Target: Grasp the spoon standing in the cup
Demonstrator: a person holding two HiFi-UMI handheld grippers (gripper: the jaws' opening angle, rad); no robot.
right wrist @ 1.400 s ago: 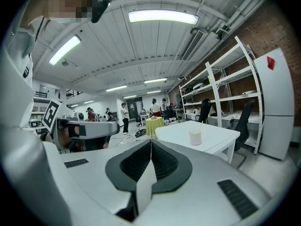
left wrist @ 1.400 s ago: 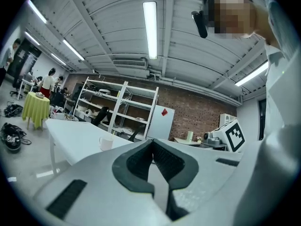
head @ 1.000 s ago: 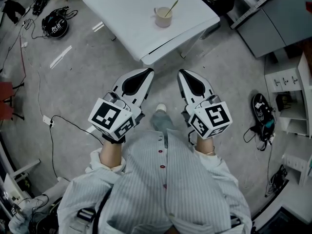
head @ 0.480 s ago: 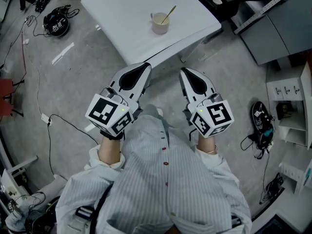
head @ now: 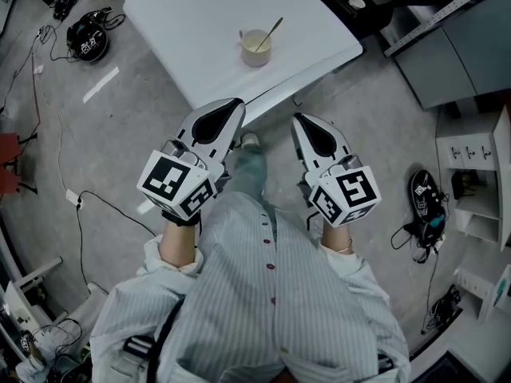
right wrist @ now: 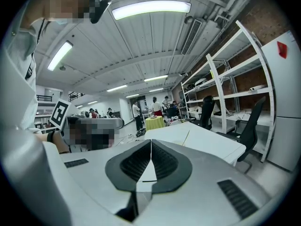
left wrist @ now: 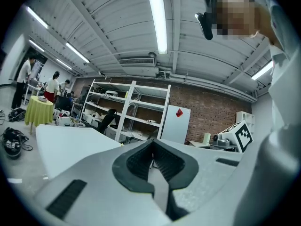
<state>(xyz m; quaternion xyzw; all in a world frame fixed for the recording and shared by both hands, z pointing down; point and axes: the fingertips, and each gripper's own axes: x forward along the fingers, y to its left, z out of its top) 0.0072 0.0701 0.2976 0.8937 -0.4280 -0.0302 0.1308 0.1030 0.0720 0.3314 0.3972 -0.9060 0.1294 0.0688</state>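
A cream cup stands on the white table near its front edge, with a gold spoon leaning out of it to the right. Both grippers hang in front of my chest, short of the table. My left gripper is shut and empty, its tip near the table's front edge. My right gripper is shut and empty too, over the floor. In the right gripper view the spoon handle pokes up over the jaws against the table. The left gripper view shows only the table.
Black cables and gear lie on the floor at the left. A black office chair stands behind the table's right side. Grey cabinets and white shelves line the right. A metal rack stands beyond the table.
The table and cup have drawn nearer to me and shifted left in the head view. Both grippers kept their place before my chest, still shut.
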